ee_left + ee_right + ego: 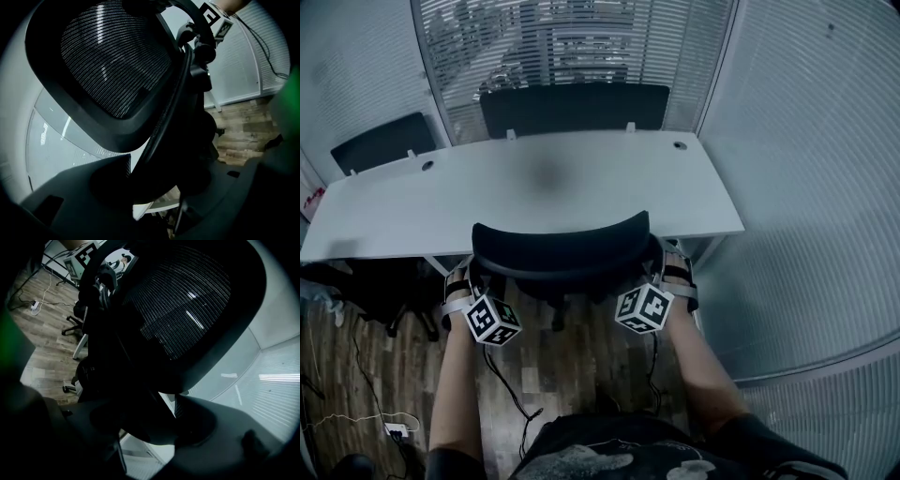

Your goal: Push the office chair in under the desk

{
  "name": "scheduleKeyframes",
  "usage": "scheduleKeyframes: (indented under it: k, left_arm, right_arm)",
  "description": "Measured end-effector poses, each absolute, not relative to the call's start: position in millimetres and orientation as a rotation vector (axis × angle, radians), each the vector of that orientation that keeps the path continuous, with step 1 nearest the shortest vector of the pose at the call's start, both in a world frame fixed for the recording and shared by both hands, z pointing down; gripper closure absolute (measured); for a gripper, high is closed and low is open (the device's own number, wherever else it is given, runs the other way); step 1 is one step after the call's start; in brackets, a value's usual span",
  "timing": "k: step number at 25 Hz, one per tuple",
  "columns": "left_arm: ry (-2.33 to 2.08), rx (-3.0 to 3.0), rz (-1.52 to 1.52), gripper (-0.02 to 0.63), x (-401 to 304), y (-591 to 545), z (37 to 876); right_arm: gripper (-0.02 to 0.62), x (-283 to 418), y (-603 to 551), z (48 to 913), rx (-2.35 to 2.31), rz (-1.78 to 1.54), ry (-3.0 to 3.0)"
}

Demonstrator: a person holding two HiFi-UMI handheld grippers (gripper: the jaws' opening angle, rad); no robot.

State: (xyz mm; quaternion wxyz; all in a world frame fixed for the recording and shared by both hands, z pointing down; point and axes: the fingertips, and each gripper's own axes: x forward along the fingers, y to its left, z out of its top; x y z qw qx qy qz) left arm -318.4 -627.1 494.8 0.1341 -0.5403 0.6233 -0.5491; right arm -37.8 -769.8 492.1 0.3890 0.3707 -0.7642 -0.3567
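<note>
A black mesh-backed office chair (562,248) stands at the front edge of the white desk (534,187), its backrest top level with the desk edge. My left gripper (473,278) holds the backrest's left edge, and my right gripper (667,269) holds its right edge. In the left gripper view the dark backrest frame (161,126) runs between the jaws of the left gripper (154,187), which are closed on it. The right gripper view shows the same: the mesh backrest (187,310) rises above the right gripper (150,423), whose jaws clamp the frame. The seat is hidden below the backrest.
Two other black chairs (572,108) (384,141) stand behind the desk, against walls with blinds. A glass partition (806,187) runs close on the right, by the desk leg (705,248). Another chair base (403,305) and cables with a power strip (394,429) lie on the wooden floor at the left.
</note>
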Motion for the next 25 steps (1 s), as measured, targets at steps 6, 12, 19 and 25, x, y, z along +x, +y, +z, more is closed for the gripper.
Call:
scheduleKeyframes:
  k: [6,12,19,25]
  left_arm:
    - [1.819,-1.558,-1.614,0.337,-320.3,-625.4,495.7]
    - [1.898,-1.595,-1.578,0.291,-328.1,-613.6,491.6]
    - [1.985,-1.671,-1.413,0.272,-328.9,-560.9,483.3]
    - [1.998,-1.845,-1.17,0.273,-309.4,-519.7,474.9]
  right_arm:
    - [0.282,-35.7,-761.0,489.9,0.974,-0.938,-1.962]
    - [0.281,-32.8,-742.1,477.7,1.034,-0.936,-1.94]
    - [0.282,-26.3,-690.4,463.2,1.175,-0.832,-1.97]
    - [0.282,-37.0,-633.2,451.8,1.274,-0.745,-2.021]
